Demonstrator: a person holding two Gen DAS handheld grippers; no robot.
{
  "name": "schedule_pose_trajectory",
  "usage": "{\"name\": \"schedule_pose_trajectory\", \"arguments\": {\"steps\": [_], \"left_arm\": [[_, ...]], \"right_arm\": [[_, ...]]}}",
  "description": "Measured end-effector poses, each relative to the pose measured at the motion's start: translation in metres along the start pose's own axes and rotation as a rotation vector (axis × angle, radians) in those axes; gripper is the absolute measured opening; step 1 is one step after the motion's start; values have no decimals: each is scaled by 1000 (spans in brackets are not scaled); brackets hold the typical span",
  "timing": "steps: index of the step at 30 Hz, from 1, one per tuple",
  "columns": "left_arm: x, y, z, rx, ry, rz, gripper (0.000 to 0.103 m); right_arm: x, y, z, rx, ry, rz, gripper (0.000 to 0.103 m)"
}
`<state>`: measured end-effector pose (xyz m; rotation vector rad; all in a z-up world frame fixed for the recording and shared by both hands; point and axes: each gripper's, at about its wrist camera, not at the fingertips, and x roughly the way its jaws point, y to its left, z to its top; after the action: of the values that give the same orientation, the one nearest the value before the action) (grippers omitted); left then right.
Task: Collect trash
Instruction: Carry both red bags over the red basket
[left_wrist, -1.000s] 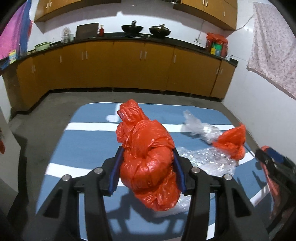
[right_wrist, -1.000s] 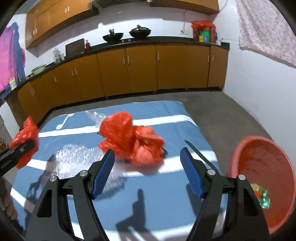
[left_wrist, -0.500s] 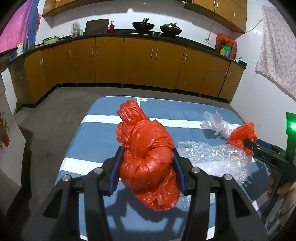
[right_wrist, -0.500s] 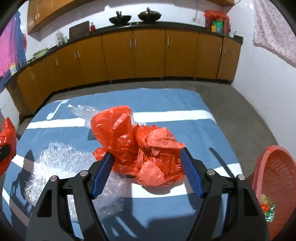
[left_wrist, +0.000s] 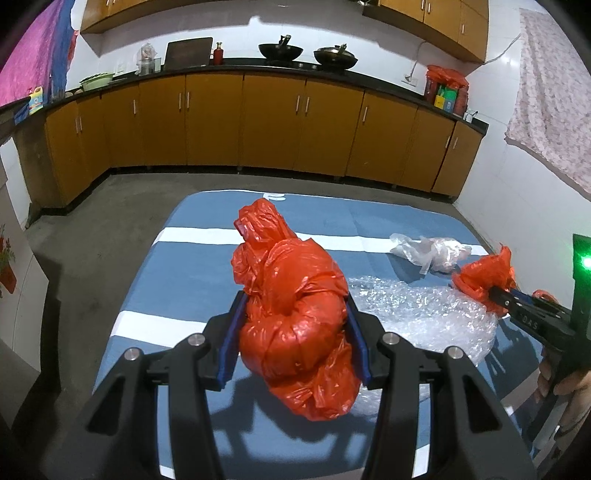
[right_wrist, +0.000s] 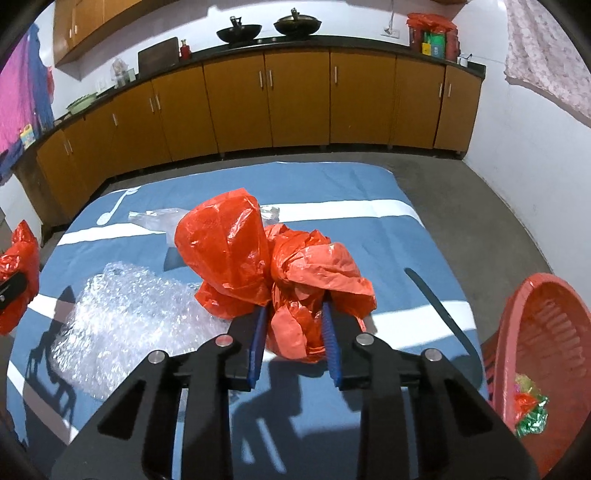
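Observation:
My left gripper is shut on a bulky red plastic bag and holds it above the blue striped table. My right gripper is shut on a second crumpled red plastic bag, which also shows at the right of the left wrist view. A sheet of bubble wrap lies on the table left of the right gripper. A clear plastic bag lies further back. A red basket stands at the table's right with a bit of trash inside.
Orange kitchen cabinets line the far wall under a dark counter with woks. Grey floor surrounds the table. A white wall with a hanging cloth is on the right.
My right gripper has moved forward and shut on the second red bag, which it only straddled before. My left gripper still holds its bag and has swung a little to the left.

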<state>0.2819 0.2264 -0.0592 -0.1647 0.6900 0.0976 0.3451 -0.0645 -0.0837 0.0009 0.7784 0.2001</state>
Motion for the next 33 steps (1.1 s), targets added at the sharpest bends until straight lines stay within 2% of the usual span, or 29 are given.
{"name": "schedule_pose_trajectory", "arguments": {"steps": [12,26,33], "left_arm": [[-30,-21,-3,23,-27,-55,49],[-86,-61,-12,91,-72,-139,49],[-103,-82,-19,125,-78,-179,49]], "right_arm": [[-58,-33,-27,29,-37,-72,28],[-149,-62,-54,118,-151,-153,28],[-174,-75,-64,154,-181,-185,28]]}}
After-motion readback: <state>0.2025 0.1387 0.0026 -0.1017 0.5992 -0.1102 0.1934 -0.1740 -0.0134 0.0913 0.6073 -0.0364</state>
